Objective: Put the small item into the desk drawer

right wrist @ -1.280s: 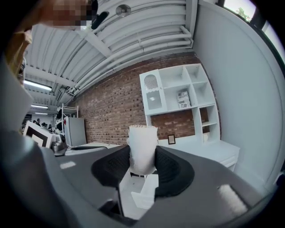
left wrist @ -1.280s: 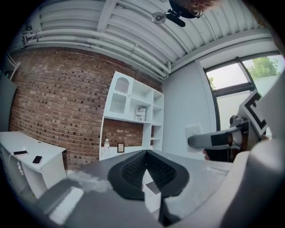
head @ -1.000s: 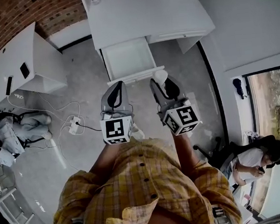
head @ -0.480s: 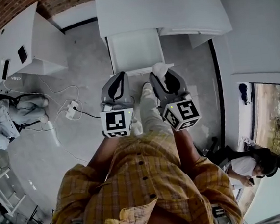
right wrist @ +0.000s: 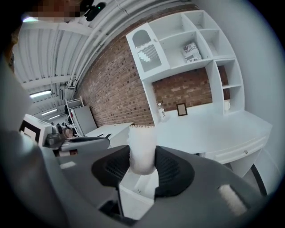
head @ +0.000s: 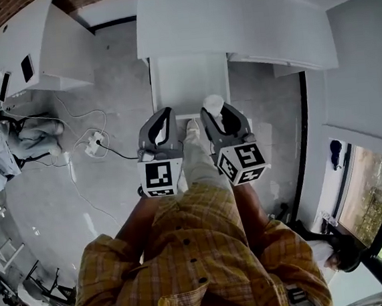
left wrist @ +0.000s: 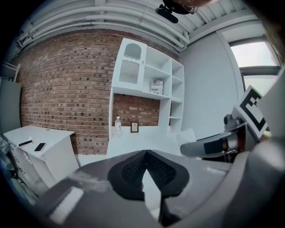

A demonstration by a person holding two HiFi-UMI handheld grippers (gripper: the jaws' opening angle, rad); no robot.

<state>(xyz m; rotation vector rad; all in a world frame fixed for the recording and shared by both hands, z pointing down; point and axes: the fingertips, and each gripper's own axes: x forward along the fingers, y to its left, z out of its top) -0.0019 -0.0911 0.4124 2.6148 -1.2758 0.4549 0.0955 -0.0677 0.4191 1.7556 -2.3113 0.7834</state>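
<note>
The right gripper (right wrist: 142,165) is clamped on the small white item (right wrist: 142,142), a soft-looking cylinder that stands up past its pads. The left gripper (left wrist: 146,160), just beside it, has its jaws pressed together with nothing between them.

The open desk drawer (head: 189,82) lies ahead of and below both grippers, and what shows of it looks bare.

The main risk, as I judge it, is letting go too soon. Short of the drawer's front edge the item would drop to the floor (head: 119,109). A low approach could knock the item against that edge and tip it in the grip.
</note>
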